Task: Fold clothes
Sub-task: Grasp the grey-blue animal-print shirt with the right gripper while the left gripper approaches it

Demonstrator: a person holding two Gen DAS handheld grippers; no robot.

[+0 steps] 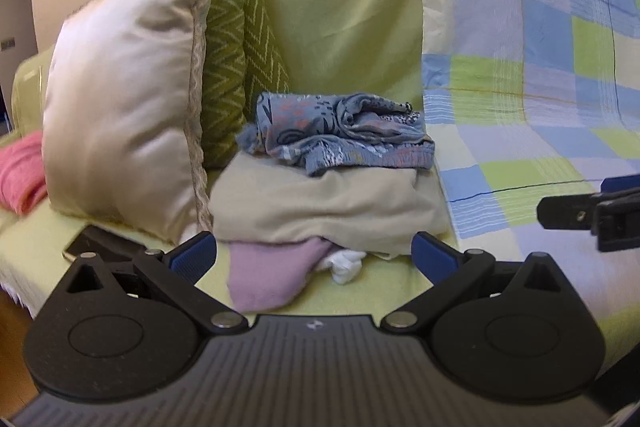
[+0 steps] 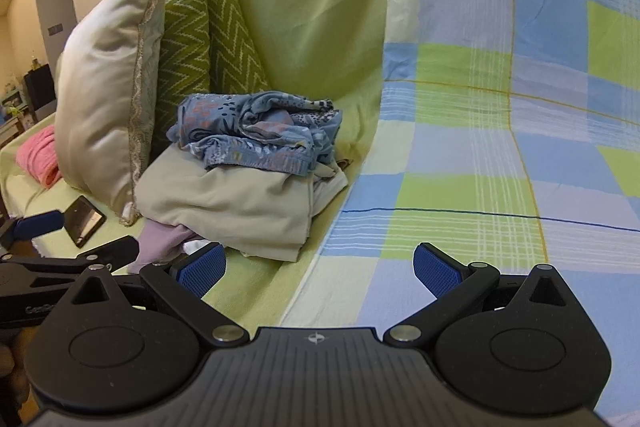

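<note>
A heap of clothes lies on the sofa seat: a crumpled blue patterned garment (image 1: 340, 131) (image 2: 260, 131) on top of a beige folded cloth (image 1: 320, 203) (image 2: 232, 203), with a lilac piece (image 1: 272, 275) (image 2: 164, 243) and a white piece (image 1: 346, 265) sticking out below. My left gripper (image 1: 314, 255) is open, just in front of the heap, holding nothing. My right gripper (image 2: 318, 269) is open over the seat where the green cover meets the checked blanket, to the right of the heap. In the left wrist view the right gripper's finger shows at the right edge.
A cream cushion (image 1: 124, 99) (image 2: 108, 95) and two green zigzag cushions (image 1: 228, 67) (image 2: 200, 47) stand left of the heap. A phone (image 1: 100, 247) (image 2: 84, 221) lies on the seat. A pink towel (image 1: 22, 171) (image 2: 38, 157) lies far left. A blue-green checked blanket (image 1: 520, 87) (image 2: 500, 107) covers the sofa's right side.
</note>
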